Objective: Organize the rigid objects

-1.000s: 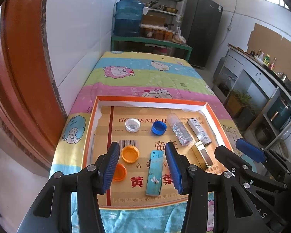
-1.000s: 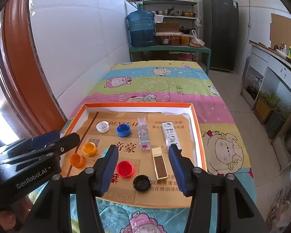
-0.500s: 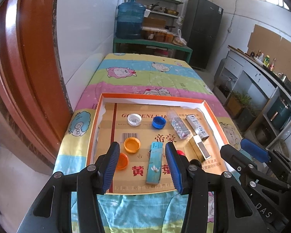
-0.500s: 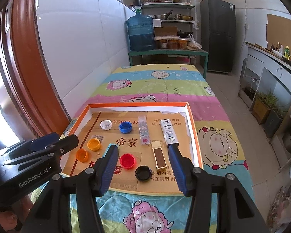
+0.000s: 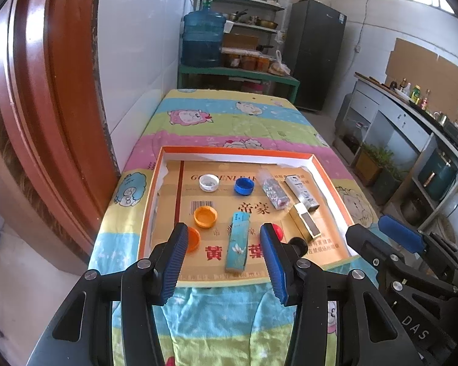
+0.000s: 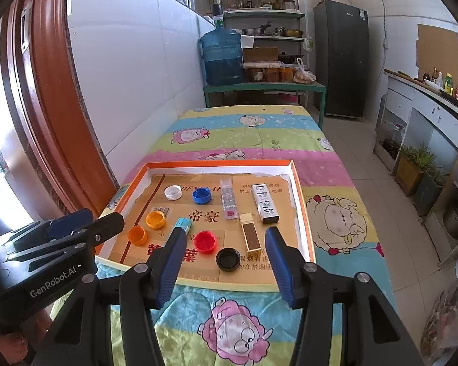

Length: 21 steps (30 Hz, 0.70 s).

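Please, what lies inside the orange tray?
Inside the orange tray: six bottle caps, white, blue, two orange, red, black; four small boxes, including a teal one, partly covered in the right view.

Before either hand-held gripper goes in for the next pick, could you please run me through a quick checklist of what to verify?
1. Left hand-held gripper open and holding nothing: ok.
2. Right hand-held gripper open and holding nothing: ok.
3. Both raised over the near edge of the orange tray, touching nothing: ok.
4. Teal box lies flat between the left fingers' line of sight, apart from the orange caps: ok.
5. Red cap and black cap sit apart with room for fingers: ok.
6. Intended sorting spot for each item: cannot tell.
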Tool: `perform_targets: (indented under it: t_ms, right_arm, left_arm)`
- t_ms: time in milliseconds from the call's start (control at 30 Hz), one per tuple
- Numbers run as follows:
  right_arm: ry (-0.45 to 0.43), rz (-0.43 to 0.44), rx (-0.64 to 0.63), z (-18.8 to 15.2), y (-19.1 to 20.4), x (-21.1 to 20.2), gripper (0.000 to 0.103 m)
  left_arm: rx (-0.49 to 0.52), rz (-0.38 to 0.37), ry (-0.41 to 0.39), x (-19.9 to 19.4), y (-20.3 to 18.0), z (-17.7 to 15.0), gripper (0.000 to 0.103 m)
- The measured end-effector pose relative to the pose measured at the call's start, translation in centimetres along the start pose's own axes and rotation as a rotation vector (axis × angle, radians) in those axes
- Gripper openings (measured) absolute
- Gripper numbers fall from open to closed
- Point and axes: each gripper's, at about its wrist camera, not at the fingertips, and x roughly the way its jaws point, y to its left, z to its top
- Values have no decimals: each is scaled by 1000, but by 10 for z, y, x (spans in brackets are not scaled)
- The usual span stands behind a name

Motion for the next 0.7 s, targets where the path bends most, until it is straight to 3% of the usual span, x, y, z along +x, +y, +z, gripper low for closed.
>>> perform_targets:
  t_ms: [267, 433, 700]
  right_arm:
    - [-23, 0, -4, -8, 1, -17, 53]
    - [-36, -5, 2, -15, 4, -27, 53]
    - [-46, -26, 23, -28, 3, -40, 53]
  left_arm:
    - [-6, -6, -9, -13, -2, -12, 50]
    - [2, 65, -54, -31, -7, -24, 50]
    - [3, 87, -103, -56, -11, -38, 50]
